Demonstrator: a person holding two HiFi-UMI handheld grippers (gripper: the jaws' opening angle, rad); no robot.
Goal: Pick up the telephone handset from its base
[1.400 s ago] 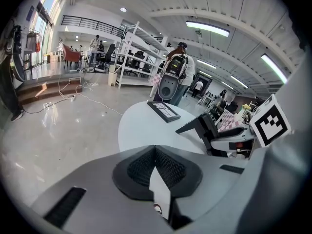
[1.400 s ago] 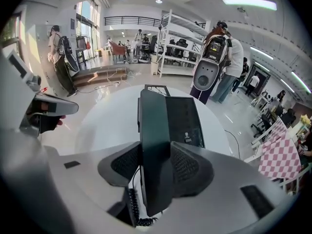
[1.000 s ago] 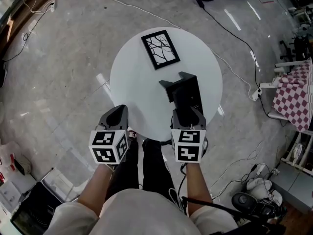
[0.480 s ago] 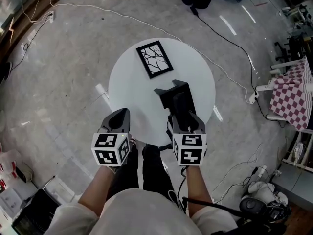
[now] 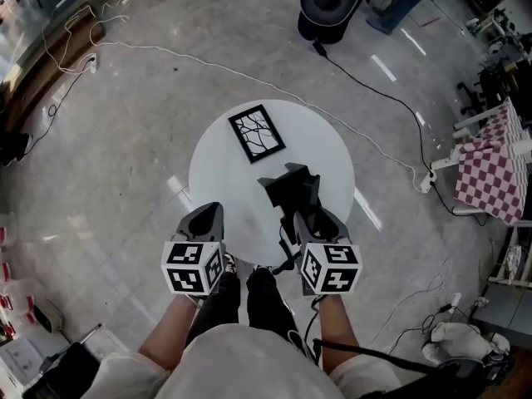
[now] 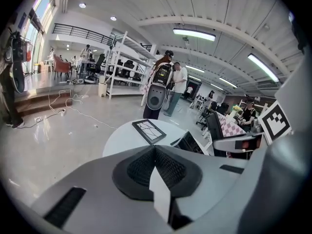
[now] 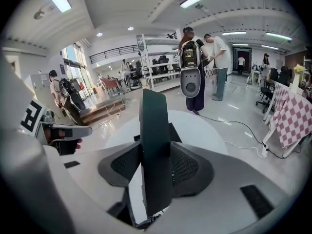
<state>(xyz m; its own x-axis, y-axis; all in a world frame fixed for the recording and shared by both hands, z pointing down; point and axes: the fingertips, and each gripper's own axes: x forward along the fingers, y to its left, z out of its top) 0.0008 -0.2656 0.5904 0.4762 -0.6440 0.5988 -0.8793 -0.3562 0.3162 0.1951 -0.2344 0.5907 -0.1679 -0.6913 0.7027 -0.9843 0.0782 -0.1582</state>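
The black telephone handset [image 7: 154, 116] stands on edge between the pads of my right gripper [image 7: 156, 162], which is shut on it. In the head view the right gripper [image 5: 311, 216] holds the handset [image 5: 302, 196] over the near edge of the round white table [image 5: 218, 173], just in front of the black telephone base [image 5: 283, 186]. A dark cord [image 5: 287, 262] hangs below the handset. My left gripper [image 5: 208, 211] hovers at the table's near left edge, shut with nothing in it; its pads meet [image 6: 155, 155].
A black picture frame [image 5: 256, 133] with a branch pattern lies on the far part of the table. A white cable [image 5: 382, 144] runs across the floor. A dark wheeled machine [image 5: 331, 2] and a checkered cloth [image 5: 492, 173] stand further off.
The right gripper has lifted the handset off the base and drawn it towards me, rolling as it rose. The left gripper has risen too. The table now looks smaller and farther.
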